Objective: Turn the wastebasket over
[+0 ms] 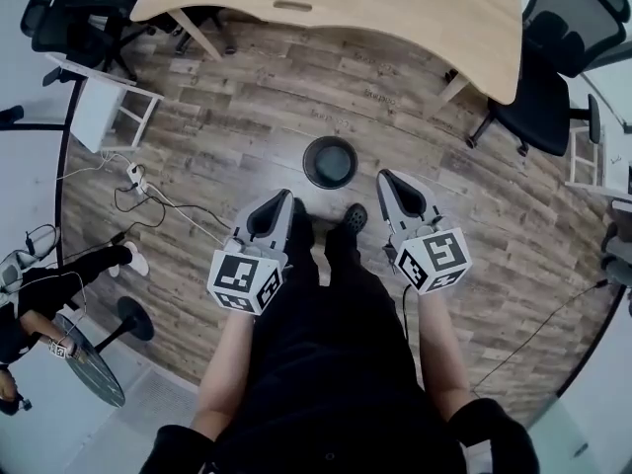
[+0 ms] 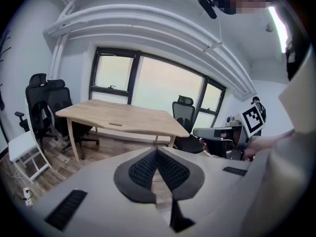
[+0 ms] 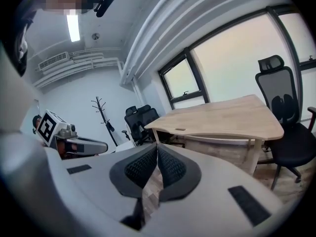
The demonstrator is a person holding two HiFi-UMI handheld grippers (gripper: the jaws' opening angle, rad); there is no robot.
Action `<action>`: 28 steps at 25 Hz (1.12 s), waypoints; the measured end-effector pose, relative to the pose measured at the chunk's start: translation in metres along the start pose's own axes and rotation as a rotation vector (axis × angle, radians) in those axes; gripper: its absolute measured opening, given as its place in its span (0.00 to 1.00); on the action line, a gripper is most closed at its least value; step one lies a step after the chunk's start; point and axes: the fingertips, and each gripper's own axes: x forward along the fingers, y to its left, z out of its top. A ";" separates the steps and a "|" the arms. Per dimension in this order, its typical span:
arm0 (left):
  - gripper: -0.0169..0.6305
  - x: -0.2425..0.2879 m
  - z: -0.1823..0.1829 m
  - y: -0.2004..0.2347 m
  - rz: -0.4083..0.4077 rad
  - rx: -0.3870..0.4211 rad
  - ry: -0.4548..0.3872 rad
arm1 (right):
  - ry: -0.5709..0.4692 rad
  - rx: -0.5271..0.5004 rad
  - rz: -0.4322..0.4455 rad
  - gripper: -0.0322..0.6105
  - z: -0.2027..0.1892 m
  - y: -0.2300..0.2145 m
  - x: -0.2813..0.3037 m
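Wastebasket on floor, dead ahead, centred between both claws.

Head view: round dark wastebasket [image 1: 331, 162] stands on the plank floor [image 1: 247, 107], just beyond the person's shoes, short of the wooden desk [image 1: 395, 8]. It appears upright, mouth up, axis vertical. Left claw [image 1: 284, 198] sits to its lower left, right claw [image 1: 385, 179] to its lower right; neither clearly nearer. Both claws closed, pads together, nothing held. Gripper views look over the basket at desk and chairs only. Judgement: both must drop and come inward to flank the rim.
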 end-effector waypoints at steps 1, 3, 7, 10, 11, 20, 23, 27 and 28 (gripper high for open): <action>0.05 0.002 -0.003 0.003 0.003 -0.005 0.009 | 0.012 -0.004 0.006 0.10 -0.004 0.001 0.006; 0.05 0.005 -0.010 0.009 0.002 -0.009 0.025 | 0.042 -0.013 0.015 0.10 -0.015 0.003 0.016; 0.05 0.012 -0.029 0.018 -0.021 -0.023 0.060 | 0.109 -0.040 0.018 0.10 -0.042 0.006 0.029; 0.05 0.032 -0.038 0.029 -0.050 -0.038 0.078 | 0.146 -0.066 0.009 0.10 -0.057 -0.002 0.044; 0.05 0.040 -0.041 0.033 -0.061 -0.042 0.083 | 0.157 -0.070 0.003 0.10 -0.063 -0.006 0.050; 0.05 0.099 -0.095 0.068 -0.120 -0.059 0.154 | 0.282 -0.033 -0.063 0.10 -0.139 -0.036 0.100; 0.05 0.120 -0.113 0.086 -0.141 -0.077 0.177 | 0.302 -0.009 -0.078 0.10 -0.159 -0.046 0.119; 0.05 0.153 -0.135 0.102 -0.169 -0.069 0.206 | 0.322 -0.011 -0.098 0.10 -0.183 -0.065 0.142; 0.05 0.159 -0.142 0.105 -0.175 -0.067 0.215 | 0.331 -0.017 -0.100 0.10 -0.190 -0.069 0.146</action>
